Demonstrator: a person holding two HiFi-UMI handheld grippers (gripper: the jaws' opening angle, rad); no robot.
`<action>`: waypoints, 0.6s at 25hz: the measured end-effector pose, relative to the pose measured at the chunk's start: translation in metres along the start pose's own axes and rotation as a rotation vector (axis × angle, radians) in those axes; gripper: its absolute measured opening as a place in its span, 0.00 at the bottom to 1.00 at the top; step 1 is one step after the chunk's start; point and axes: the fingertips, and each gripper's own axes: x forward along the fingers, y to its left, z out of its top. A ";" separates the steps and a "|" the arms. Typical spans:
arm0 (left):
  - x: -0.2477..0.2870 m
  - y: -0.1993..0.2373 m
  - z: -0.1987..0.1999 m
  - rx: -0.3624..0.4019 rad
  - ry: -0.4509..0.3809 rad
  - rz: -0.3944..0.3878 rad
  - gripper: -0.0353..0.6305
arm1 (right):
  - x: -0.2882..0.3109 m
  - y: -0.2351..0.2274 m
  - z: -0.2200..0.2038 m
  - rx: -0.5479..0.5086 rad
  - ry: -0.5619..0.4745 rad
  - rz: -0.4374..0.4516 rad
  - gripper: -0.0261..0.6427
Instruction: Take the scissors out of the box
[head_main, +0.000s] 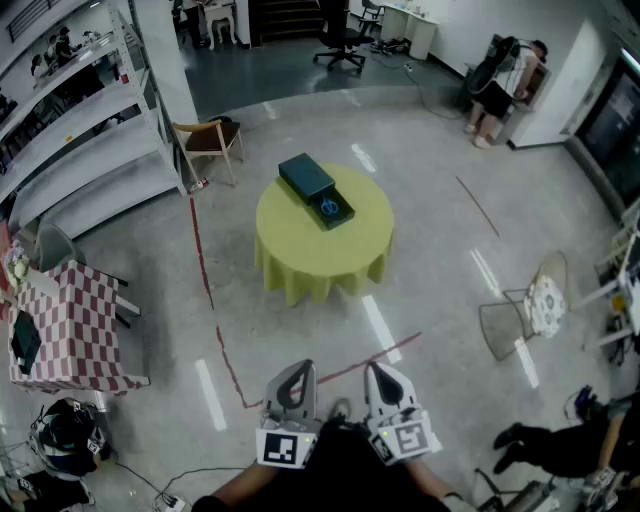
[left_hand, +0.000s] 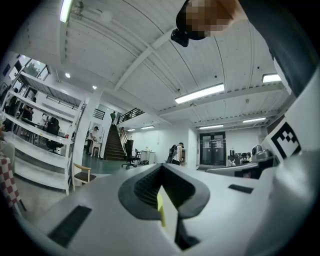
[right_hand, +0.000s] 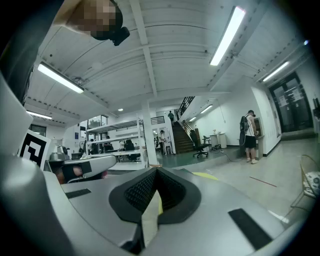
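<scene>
Two grippers are held low and close to the body, well apart from the task's things. At far left stand the shelving (head_main: 90, 130) and a checkered table (head_main: 70, 320), with a wooden chair (head_main: 212, 140) just beyond them. The left gripper (head_main: 293, 372) has its jaws closed together and carries nothing; the left gripper view (left_hand: 161, 192) shows the pads meeting at a thin seam. Ahead, across open floor, stands the round worktop (head_main: 300, 250) under a yellow-green cloth. The dark box (head_main: 304, 174) lies on it, and the blue-handled scissors (head_main: 329, 207) lie in the box's open end, nearest the person. The right gripper (head_main: 386, 372) is likewise closed and empty, as the right gripper view (right_hand: 155, 192) confirms. A wire chair (head_main: 520, 310) stands to the right. The approach has probably not begun. Risks from here: neither gripper can take the scissors until its jaws are opened. The box looks light, so a one-sided pull may drag it across the cloth, or bunch the cloth, unless the other gripper steadies it. The scissors lie flat in the tray, so a shallow grasp may slip off the handles.
</scene>
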 end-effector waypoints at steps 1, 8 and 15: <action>-0.001 0.000 0.001 -0.004 -0.001 0.000 0.05 | 0.000 0.001 0.001 0.006 0.001 -0.001 0.03; -0.003 0.006 0.000 -0.017 0.001 -0.006 0.05 | 0.004 0.012 0.000 0.002 0.007 0.006 0.03; -0.011 0.016 -0.003 -0.020 0.005 -0.018 0.05 | 0.005 0.021 -0.004 0.022 -0.005 -0.011 0.03</action>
